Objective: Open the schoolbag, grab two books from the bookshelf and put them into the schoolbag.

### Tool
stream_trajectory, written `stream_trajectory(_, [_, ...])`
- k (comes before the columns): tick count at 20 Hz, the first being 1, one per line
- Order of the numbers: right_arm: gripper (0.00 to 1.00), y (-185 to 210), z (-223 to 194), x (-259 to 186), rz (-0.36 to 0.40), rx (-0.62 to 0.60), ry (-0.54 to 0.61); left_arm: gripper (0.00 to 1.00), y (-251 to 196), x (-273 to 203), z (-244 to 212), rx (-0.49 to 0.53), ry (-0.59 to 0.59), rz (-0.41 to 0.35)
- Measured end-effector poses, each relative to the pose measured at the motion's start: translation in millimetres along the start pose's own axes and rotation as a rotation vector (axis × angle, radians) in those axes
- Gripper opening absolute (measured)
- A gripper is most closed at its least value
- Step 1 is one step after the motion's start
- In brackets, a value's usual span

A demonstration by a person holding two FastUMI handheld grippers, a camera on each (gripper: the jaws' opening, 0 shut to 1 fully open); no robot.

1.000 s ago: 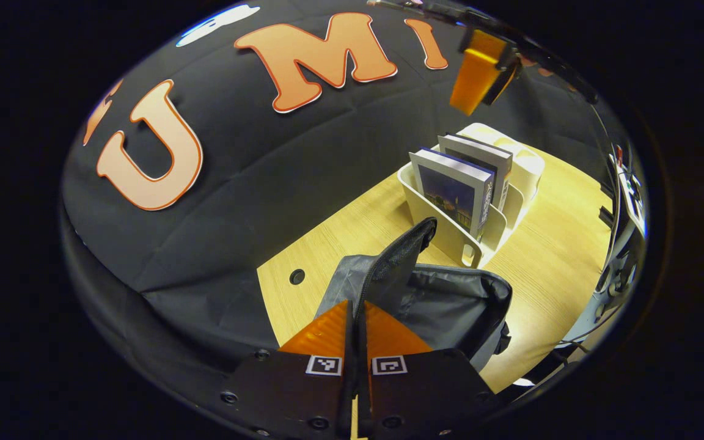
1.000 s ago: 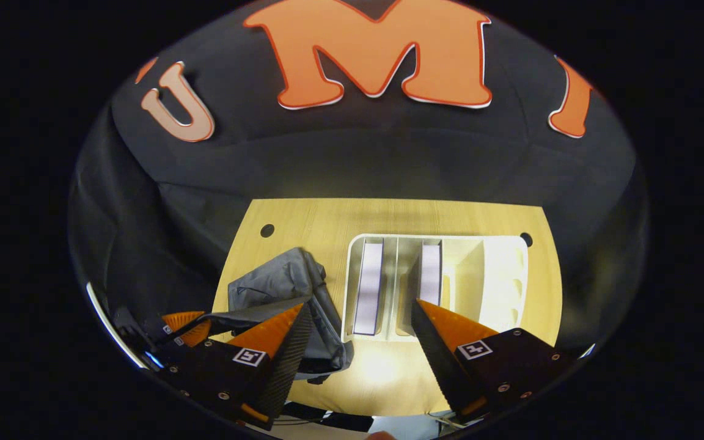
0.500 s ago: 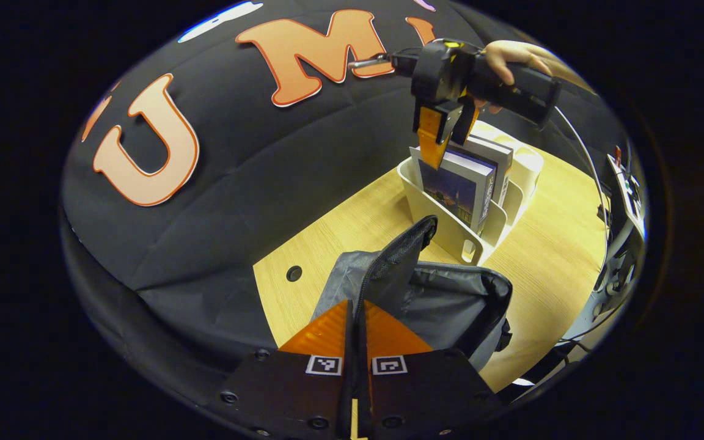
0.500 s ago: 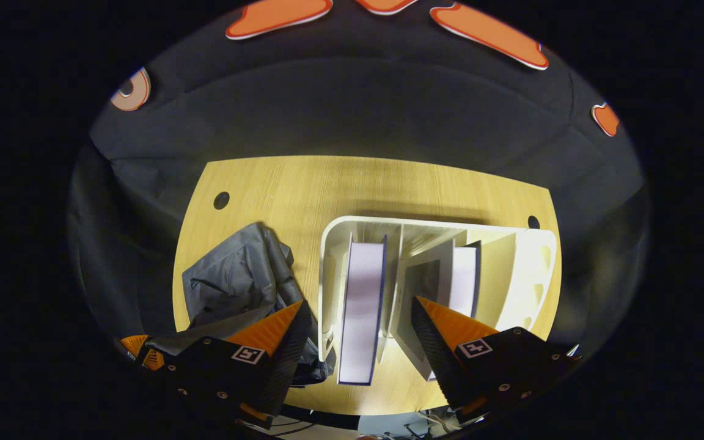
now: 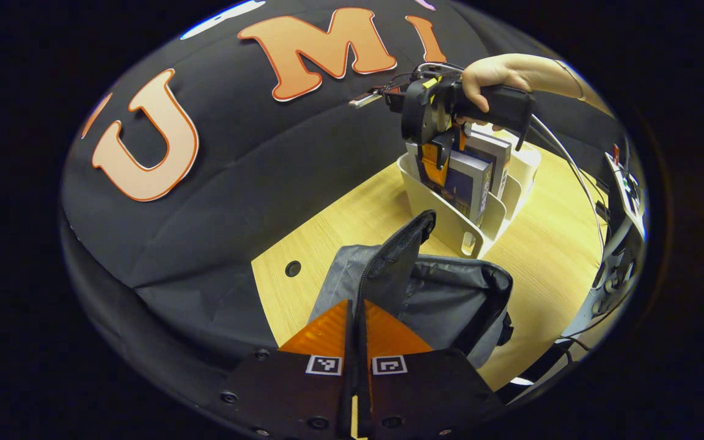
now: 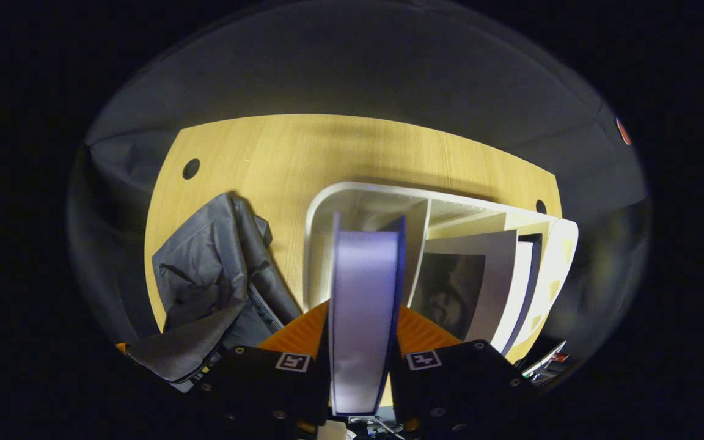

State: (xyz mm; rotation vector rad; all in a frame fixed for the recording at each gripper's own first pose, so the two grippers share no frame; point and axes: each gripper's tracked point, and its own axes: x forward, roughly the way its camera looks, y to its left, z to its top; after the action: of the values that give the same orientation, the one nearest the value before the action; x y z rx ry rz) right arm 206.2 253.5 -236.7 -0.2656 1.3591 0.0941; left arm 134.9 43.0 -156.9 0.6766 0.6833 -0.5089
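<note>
The grey schoolbag (image 5: 450,299) lies open on the wooden table, and my left gripper (image 5: 357,315) is shut on its raised flap (image 5: 398,256). Behind the bag stands a white bookshelf (image 5: 450,220) with two upright books. In the right gripper view, the blue-edged book (image 6: 361,293) in the shelf's left slot stands between the fingers of my right gripper (image 6: 361,324), which press on both covers. The second book (image 6: 480,287) leans in the slot beside it. From the left gripper view, the right gripper (image 5: 440,159) reaches down over the near book (image 5: 468,183), held by a hand (image 5: 492,73).
The bookshelf (image 6: 352,195) sits near the table's back edge (image 6: 358,122), with the booth's black cloth behind it. Cable holes (image 6: 191,168) mark the tabletop. The schoolbag (image 6: 211,275) lies left of the shelf. Equipment and cables (image 5: 624,201) stand at the right edge.
My right gripper dropped onto the shelf and closed from wide open onto the left book. The left gripper kept holding the bag flap up, barely moving.
</note>
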Motion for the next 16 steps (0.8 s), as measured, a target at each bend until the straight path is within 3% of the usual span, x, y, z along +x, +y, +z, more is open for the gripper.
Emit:
stream_trajectory(1, [0.41, 0.2, 1.2, -0.5, 0.002, 0.010, -0.003, 0.04, -0.5, 0.5, -0.3, -0.002, -0.001, -0.001])
stream_trajectory(8, [0.36, -3.2, 2.9, -22.6, 0.007, 0.107, -0.035, 0.04, -3.6, 5.4, -4.9, 0.002, -0.001, -0.012])
stream_trajectory(16, [0.36, -10.8, 1.4, -136.6, 0.027, 0.182, -0.174, 0.04, -4.5, 8.1, -7.7, 0.000, -0.022, -0.036])
